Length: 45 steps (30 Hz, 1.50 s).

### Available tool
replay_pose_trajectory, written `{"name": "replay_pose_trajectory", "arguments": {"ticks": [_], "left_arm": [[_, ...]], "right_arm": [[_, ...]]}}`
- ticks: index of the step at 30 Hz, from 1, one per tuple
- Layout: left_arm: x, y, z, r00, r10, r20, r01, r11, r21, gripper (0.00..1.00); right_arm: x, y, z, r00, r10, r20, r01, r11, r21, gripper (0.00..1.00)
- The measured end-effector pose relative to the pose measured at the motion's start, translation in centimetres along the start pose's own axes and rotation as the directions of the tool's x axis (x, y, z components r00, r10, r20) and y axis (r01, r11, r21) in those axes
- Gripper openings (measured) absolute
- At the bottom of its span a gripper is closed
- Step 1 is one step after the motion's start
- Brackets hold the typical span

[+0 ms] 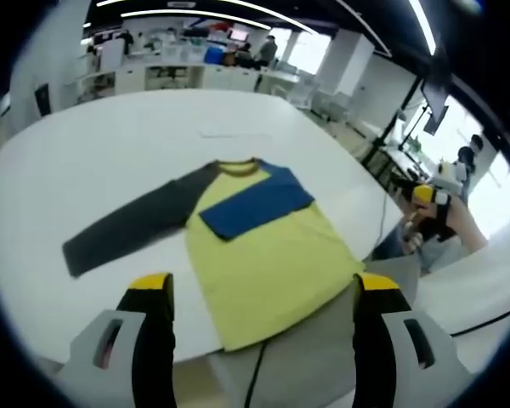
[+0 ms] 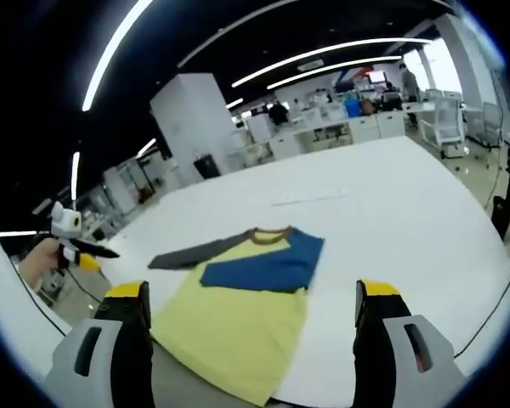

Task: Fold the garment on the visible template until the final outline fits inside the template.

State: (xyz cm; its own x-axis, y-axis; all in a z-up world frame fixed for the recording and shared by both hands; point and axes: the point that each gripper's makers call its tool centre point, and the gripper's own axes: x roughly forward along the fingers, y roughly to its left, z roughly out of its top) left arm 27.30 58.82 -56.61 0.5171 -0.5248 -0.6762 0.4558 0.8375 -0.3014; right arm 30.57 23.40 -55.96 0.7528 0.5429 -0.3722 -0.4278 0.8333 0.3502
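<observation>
shirt hem [image 2: 238, 387] hidden past table edge

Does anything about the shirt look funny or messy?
Yes. The shirt looks lopsided: its blue sleeve is folded across the yellow chest, while the grey sleeve stretches out flat, and the hem hangs over the table edge.

Left gripper [image 1: 261, 293] and right gripper [image 2: 252, 297] hover, jaws spread.

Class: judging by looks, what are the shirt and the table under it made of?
Shirt: soft knit fabric, probably cotton jersey; matte, lying limp with one sleeve folded flat across it. Table: smooth white hard surface, perhaps laminate; faint sheen, no grain visible.
</observation>
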Motion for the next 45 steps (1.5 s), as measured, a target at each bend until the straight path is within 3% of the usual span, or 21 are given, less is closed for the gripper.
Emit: {"name": "replay_pose_trajectory", "arguments": {"ticks": [14, 28, 45], "left_arm": [[-0.6, 4.4, 0.1, 0.994, 0.099, 0.035, -0.097, 0.994, -0.052, 0.82], [0.4, 12.4, -0.5, 0.982, 0.184, 0.04, -0.177, 0.973, -0.146, 0.83], [0.9, 21.3, -1.5, 0.959, 0.282, 0.035, -0.265, 0.933, -0.245, 0.82]], "right_arm": [[2.4, 1.3, -1.7, 0.999, 0.028, -0.036, -0.027, 0.999, 0.038, 1.0], [2.8, 0.7, -3.2, 0.997, -0.025, -0.073, 0.031, 0.996, 0.079, 1.0], [5.9, 2.1, -3.5, 0.992, -0.029, -0.119, 0.041, 0.994, 0.097, 0.98]]}}
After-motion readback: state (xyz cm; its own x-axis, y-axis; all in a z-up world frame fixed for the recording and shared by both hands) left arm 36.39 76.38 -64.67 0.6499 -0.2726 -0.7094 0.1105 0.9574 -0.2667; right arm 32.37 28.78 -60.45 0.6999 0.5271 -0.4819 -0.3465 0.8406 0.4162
